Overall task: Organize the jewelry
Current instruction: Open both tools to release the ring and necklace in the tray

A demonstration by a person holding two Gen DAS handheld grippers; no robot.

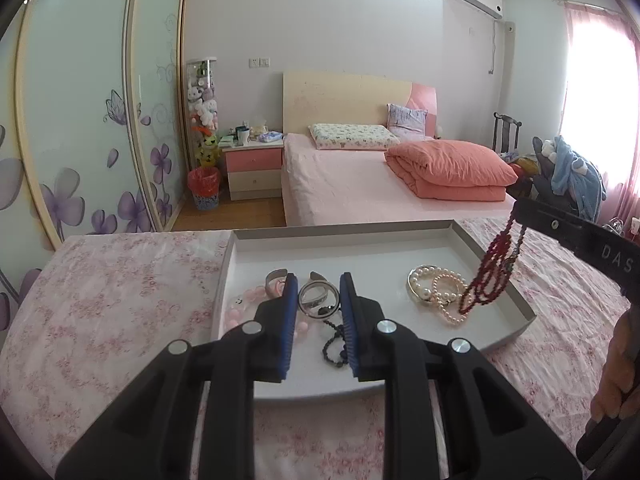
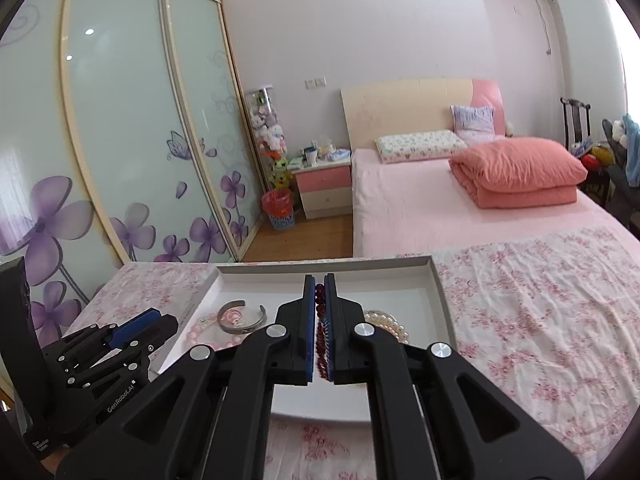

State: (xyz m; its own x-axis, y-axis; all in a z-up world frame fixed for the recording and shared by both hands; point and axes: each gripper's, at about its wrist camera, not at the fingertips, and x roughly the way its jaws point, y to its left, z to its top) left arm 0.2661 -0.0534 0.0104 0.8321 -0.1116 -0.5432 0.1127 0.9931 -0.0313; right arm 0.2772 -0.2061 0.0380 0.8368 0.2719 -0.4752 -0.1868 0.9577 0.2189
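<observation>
— Where are you working?

— In a bedroom, over a table under a pink flowered cloth (image 1: 120, 304). A shallow white tray (image 1: 400, 244) sits on the cloth. Past it there's a bed (image 1: 344, 184) with a folded coral quilt (image 1: 452, 168), a pink nightstand (image 1: 253, 168), and a wardrobe (image 1: 88, 120) with purple flowers on its glass doors.

— What's in your right gripper?

— My right gripper (image 2: 319, 328) is pinching a red bead necklace (image 1: 492, 276); the blue pads are pressed almost together on the strand. From the left camera you can see it hanging straight down from the fingertips in long loops, its long axis vertical. The bottom loops reach the tray's right part, touching or just beside a pile of pearls (image 1: 440, 292).

— And your left?

— My left gripper (image 1: 319, 320) is spread, gripping nothing, low over the near middle of the tray. Between its fingers I see silver rings (image 1: 318, 298) and a dark bead string (image 1: 334, 344) lying flat on the tray floor.

— Anything else in the tray?

— A silver cuff (image 2: 242, 318), its gap facing the far side, and pink beads (image 1: 240, 312) on the left.
</observation>
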